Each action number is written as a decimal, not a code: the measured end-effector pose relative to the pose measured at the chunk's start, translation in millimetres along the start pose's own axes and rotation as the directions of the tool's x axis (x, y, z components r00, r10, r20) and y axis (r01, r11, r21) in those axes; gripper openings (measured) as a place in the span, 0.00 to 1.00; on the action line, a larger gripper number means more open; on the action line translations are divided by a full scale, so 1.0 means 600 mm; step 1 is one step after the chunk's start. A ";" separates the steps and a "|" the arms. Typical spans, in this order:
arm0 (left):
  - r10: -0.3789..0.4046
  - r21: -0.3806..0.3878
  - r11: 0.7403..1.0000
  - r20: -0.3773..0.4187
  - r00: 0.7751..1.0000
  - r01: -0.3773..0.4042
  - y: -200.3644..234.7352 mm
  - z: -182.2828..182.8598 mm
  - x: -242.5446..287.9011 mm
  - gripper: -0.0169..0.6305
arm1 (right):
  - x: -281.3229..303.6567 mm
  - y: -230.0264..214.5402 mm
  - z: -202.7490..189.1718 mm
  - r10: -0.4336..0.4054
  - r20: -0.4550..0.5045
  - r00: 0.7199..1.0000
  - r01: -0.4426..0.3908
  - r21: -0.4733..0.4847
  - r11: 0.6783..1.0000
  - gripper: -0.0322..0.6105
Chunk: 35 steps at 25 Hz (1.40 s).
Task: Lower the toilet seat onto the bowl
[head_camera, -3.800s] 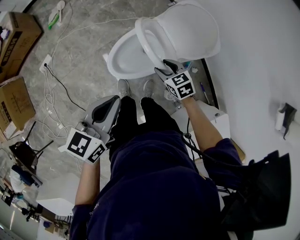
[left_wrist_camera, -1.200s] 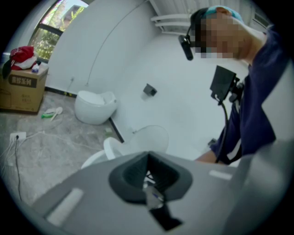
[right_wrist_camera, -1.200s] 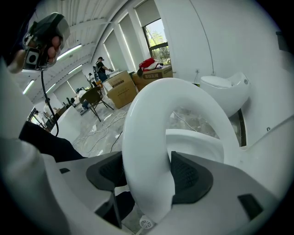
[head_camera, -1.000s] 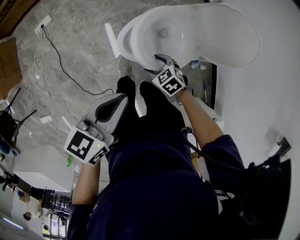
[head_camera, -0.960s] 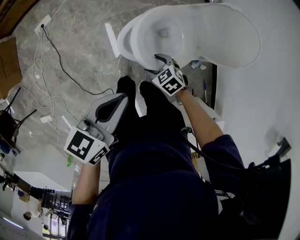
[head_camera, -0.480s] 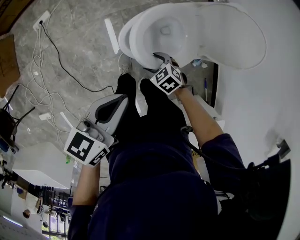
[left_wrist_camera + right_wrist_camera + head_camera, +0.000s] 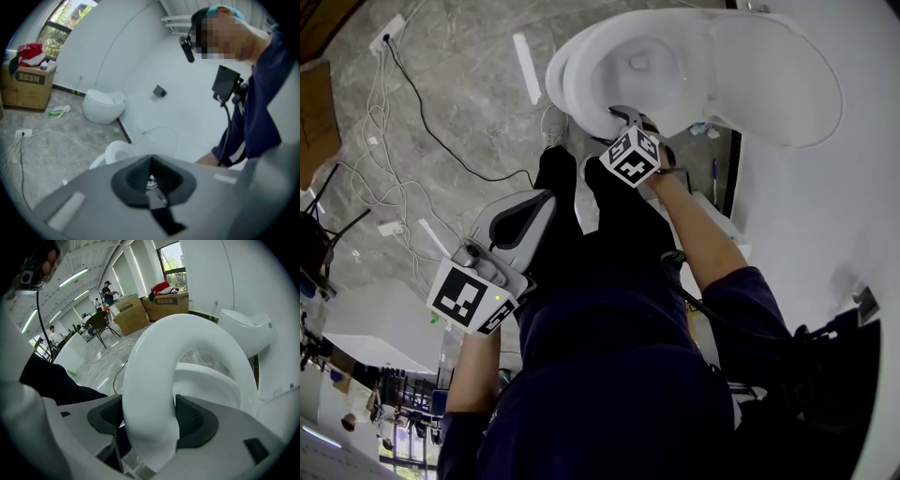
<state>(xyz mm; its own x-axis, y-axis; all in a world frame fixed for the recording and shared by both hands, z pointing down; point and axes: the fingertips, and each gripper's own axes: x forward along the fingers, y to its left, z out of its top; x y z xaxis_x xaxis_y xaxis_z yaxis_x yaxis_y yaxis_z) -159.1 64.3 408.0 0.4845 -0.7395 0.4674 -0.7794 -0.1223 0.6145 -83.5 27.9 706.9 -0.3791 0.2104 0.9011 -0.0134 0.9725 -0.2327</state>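
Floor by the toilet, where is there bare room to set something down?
Bare grey floor lies between the black cable and the white strip, left of the toilet bowl. Further left is crowded with white cables and a cardboard box. The gap by the wall holds small items.

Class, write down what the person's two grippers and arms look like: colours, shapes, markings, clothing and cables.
The left gripper is grey and the right gripper is paler. Both have broad jaws lined with dark, textured pads. Each carries a white cube printed with black square markers. The person wears a dark navy top with short sleeves, and a black cable runs along the right arm.
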 end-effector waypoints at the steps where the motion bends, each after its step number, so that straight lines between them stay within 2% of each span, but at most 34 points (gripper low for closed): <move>1: 0.001 -0.003 1.000 -0.002 1.000 -0.001 0.002 -0.002 -0.001 0.03 | 0.006 0.001 0.000 0.000 -0.009 1.000 0.000 -0.004 1.000 0.52; 20: 0.018 -0.047 0.999 -0.024 1.000 -0.019 0.043 -0.037 -0.024 0.03 | 0.090 0.002 -0.012 -0.062 -0.093 0.994 0.060 -0.031 0.998 0.53; 35: 0.045 -0.078 0.996 -0.054 0.998 -0.049 0.106 -0.065 -0.056 0.03 | 0.178 -0.003 -0.032 -0.095 -0.196 0.976 0.084 -0.064 0.994 0.53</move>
<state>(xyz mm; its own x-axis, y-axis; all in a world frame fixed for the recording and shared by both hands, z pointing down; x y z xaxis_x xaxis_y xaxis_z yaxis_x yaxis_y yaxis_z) -209.3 107.2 456.3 0.4698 -0.7075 0.5280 -0.7687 -0.0337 0.6387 -106.4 50.4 810.5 -0.1871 0.1323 0.9734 0.0140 0.9911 -0.1320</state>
